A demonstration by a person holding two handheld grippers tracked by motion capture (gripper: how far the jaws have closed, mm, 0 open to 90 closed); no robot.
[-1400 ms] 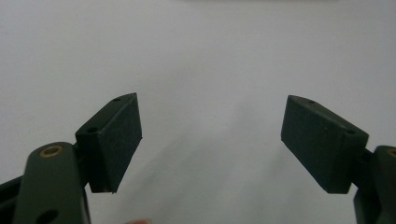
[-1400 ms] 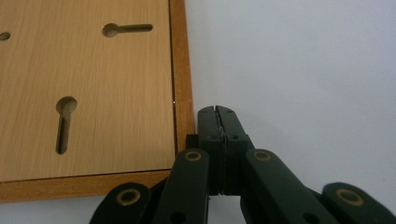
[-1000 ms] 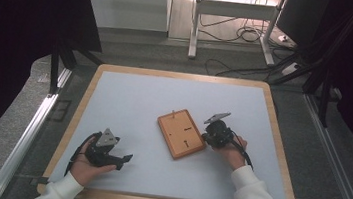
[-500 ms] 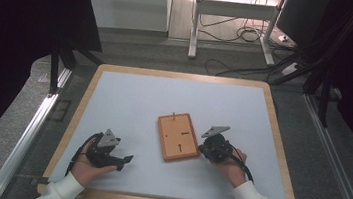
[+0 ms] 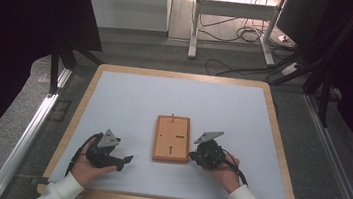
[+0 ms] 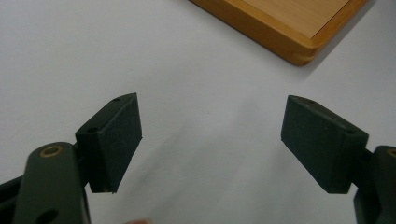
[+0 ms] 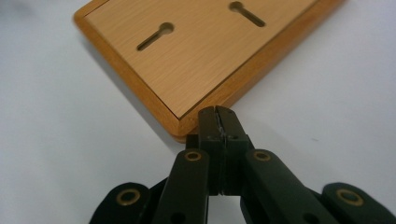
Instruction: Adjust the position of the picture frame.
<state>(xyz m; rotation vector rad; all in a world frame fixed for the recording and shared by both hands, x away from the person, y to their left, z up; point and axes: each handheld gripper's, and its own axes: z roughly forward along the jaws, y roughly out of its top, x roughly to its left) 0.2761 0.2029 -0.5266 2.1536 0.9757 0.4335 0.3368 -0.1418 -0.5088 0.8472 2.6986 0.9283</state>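
Your right gripper (image 7: 218, 122) is closed, tips pressed against a corner of the flat wooden board (image 7: 201, 56); nothing between them; your left gripper (image 6: 210, 140) gapes empty nearby; the board's smooth, rectangular, keyhole-slotted, mid-table (image 5: 129, 99).

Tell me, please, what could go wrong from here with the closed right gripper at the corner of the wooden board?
The right gripper, shut, sits at a corner of the wooden board; pushing there could spin it rather than slide it. Its closed tips may also slip off the rounded edge. The left gripper is open and apart, so nothing steadies the board.
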